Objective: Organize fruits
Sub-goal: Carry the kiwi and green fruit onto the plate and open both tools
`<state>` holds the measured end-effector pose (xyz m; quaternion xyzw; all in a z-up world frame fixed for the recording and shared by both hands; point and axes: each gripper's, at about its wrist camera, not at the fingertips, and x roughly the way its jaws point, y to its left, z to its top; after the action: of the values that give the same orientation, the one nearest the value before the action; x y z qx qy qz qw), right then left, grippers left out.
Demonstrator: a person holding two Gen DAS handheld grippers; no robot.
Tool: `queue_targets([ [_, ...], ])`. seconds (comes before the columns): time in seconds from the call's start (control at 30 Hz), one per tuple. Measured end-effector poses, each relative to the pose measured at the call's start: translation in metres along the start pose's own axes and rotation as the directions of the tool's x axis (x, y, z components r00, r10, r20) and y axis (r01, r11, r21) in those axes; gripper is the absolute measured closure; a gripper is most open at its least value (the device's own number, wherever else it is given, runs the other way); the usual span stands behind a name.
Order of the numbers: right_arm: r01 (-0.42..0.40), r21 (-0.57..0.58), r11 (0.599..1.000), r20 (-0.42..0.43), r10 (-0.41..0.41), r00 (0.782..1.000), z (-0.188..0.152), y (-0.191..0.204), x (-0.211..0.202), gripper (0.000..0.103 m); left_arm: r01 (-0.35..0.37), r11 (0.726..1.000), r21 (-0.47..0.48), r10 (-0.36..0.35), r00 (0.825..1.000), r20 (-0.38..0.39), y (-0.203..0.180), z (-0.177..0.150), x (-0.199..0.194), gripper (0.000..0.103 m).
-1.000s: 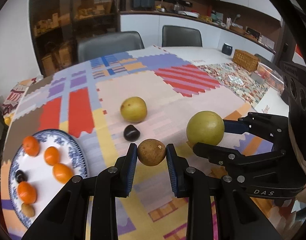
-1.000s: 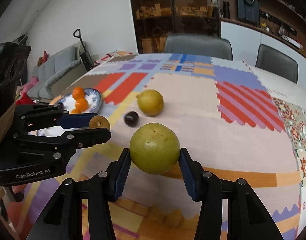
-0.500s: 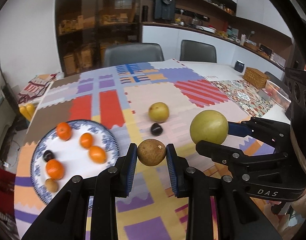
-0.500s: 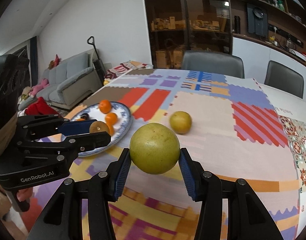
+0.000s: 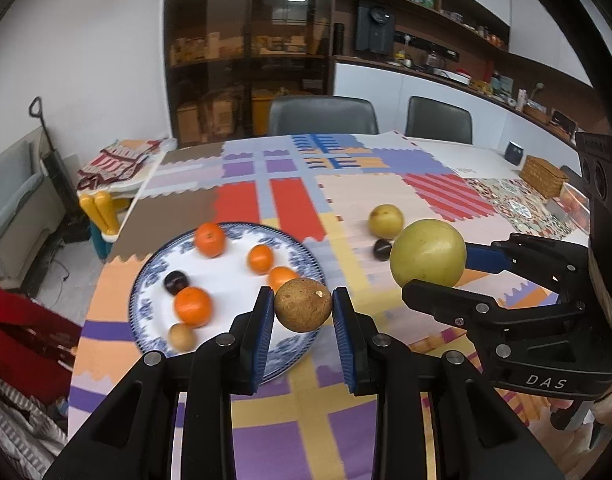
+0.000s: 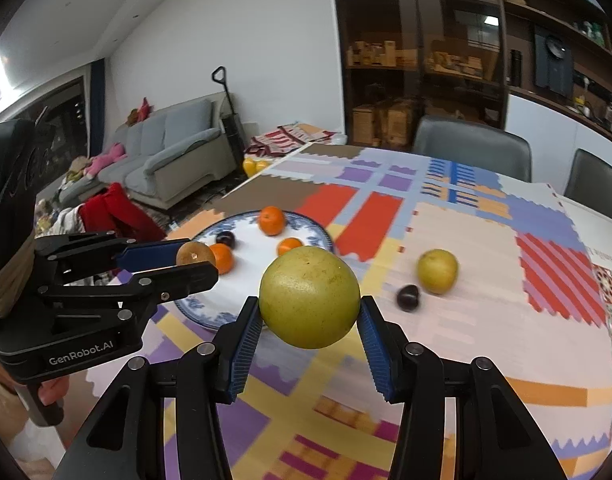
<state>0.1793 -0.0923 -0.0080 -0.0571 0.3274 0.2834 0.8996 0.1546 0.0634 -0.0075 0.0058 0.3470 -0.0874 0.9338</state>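
My left gripper [image 5: 303, 312] is shut on a small brown fruit [image 5: 303, 310] and holds it in the air over the near right rim of the blue-and-white plate [image 5: 153, 272]. The plate holds several oranges [image 5: 192, 306], a dark plum [image 5: 176, 282] and a small brown fruit [image 5: 181, 337]. My right gripper [image 6: 309, 318] is shut on a large yellow-green fruit [image 6: 309, 297], held above the cloth to the right of the plate [image 6: 209, 308]. A yellow fruit [image 6: 437, 271] and a dark plum [image 6: 408, 297] lie on the cloth.
A patchwork cloth [image 5: 386, 192] covers the table. Two grey chairs [image 5: 322, 114] stand at the far side. A wicker basket [image 5: 544, 176] sits at the far right. The table's left edge drops to a floor with red clothing [image 5: 21, 332] and a sofa [image 6: 173, 160].
Both grippers have moved left and back with their fruits still held. The plate has come closer to the left gripper, and the brown fruit now hangs over its rim.
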Motion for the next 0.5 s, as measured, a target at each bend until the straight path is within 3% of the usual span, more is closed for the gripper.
queue_targets([
  [0.5,-0.085,-0.048,0.995,-0.107,0.08,0.991,0.004,0.035,0.06,0.053,-0.025,0.996,-0.086,0.02,0.998,-0.064,0.053,-0.026,0.022,0.074],
])
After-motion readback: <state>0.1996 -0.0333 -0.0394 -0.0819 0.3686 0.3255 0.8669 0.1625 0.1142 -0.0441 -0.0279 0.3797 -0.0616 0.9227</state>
